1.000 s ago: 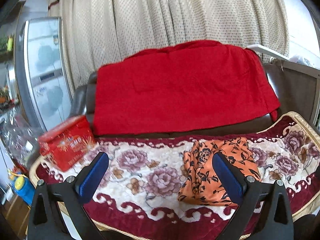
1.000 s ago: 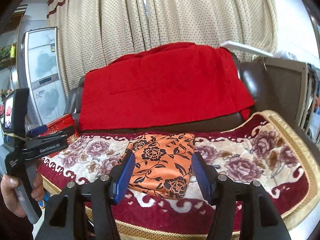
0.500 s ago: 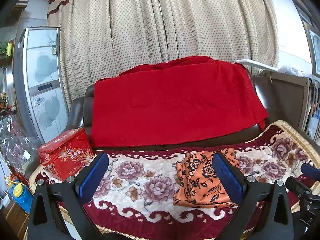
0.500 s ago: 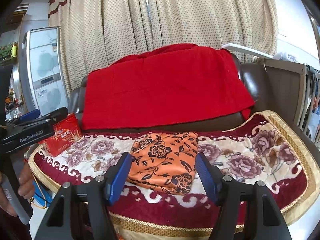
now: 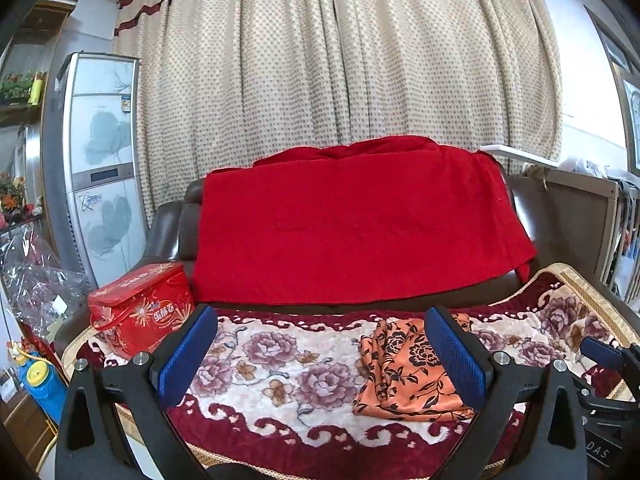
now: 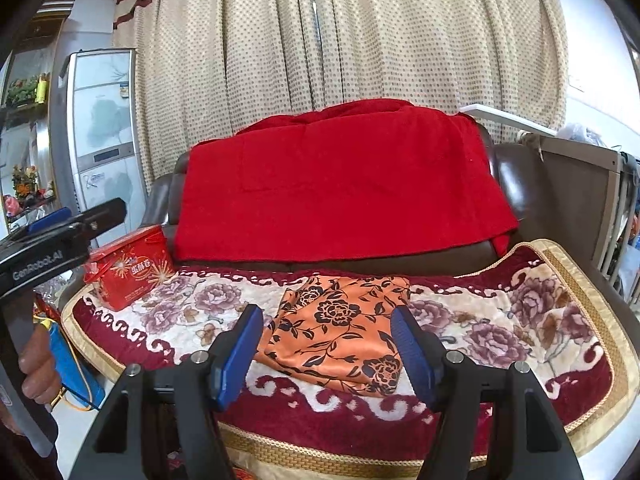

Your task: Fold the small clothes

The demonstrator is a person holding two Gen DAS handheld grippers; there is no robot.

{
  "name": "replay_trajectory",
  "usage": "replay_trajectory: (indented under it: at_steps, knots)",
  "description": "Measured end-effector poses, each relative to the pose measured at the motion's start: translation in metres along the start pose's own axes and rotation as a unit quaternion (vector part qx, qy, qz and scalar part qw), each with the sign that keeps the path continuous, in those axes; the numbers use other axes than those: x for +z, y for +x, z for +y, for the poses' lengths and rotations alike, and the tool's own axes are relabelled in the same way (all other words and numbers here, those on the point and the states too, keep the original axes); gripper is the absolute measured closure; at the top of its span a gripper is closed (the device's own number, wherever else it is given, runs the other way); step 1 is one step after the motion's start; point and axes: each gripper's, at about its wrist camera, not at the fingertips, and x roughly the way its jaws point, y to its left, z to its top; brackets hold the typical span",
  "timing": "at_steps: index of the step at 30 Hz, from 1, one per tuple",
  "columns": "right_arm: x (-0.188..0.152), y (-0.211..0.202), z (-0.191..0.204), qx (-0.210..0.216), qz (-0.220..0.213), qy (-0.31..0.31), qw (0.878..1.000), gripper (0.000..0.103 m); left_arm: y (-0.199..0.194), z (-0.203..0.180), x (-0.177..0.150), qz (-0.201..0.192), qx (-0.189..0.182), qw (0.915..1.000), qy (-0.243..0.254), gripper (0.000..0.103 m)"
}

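Note:
A folded orange garment with black flowers (image 6: 340, 330) (image 5: 404, 376) lies on the floral seat cover (image 6: 520, 320) of a sofa. My right gripper (image 6: 326, 354) hovers open in front of the seat edge, nothing between its blue pads, short of the garment. My left gripper (image 5: 320, 354) is open too, held back from the seat, with the garment showing past its right finger (image 5: 452, 356). In the right wrist view the left gripper (image 6: 60, 236) appears at the far left, held by a hand (image 6: 38, 364).
A red cloth (image 6: 340, 184) drapes the sofa back. A red gift box (image 6: 128, 276) (image 5: 140, 312) stands at the seat's left end. A tall white appliance (image 5: 100, 160), clear plastic wrap and a blue bottle (image 5: 44, 380) are to the left. Curtains hang behind.
Both grippers have drawn back and risen from the seat, so the sofa and garment look smaller. The right gripper's jaws stand a little wider. The garment has not moved.

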Motion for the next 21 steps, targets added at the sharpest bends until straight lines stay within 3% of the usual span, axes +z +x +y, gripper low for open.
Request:
replay_trajectory:
  at_steps: [14,21]
  knots:
    - [-0.001,0.015,0.000,0.000,0.012,0.044,0.999,0.033,0.004,0.021,-0.013,0.006,0.016,0.9998,-0.013,0.000]
    - [-0.001,0.019,0.013,0.002,0.015,0.033,0.999,0.033,0.001,0.028,-0.013,0.003,0.015,0.9997,-0.021,0.000]
